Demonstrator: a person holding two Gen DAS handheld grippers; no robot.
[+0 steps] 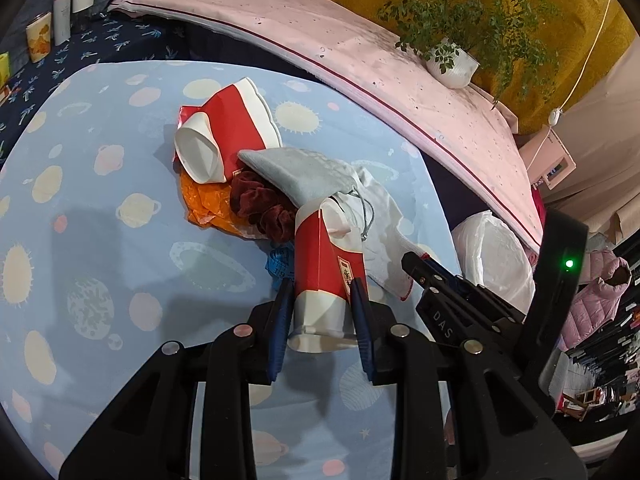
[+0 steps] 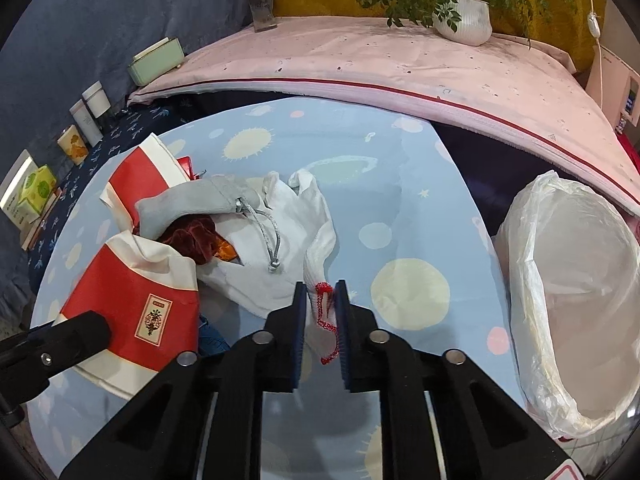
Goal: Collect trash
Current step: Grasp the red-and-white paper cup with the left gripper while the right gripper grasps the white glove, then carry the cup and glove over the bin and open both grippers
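Between the left gripper (image 1: 322, 304) pads sits a crushed red-and-white paper cup (image 1: 324, 276), clamped.

A heap is gathered on the desk (image 2: 420, 208): a cup (image 1: 228, 132) lies on its side at the far left, a pouch (image 1: 296, 176) is draped over a scrunchie (image 1: 260, 208), and a wrapper (image 1: 208, 204) is tucked beneath them. A second cup (image 1: 324, 272) is held between the left tongs (image 1: 322, 300) at the heap's near side. A cloth (image 2: 288, 248) is spread to the right of the pouch, its near corner pinched in the right tongs (image 2: 322, 300). A bin (image 2: 576, 292) stands off the desk's right edge. A plant pot (image 2: 464, 18) is set on the ledge behind.
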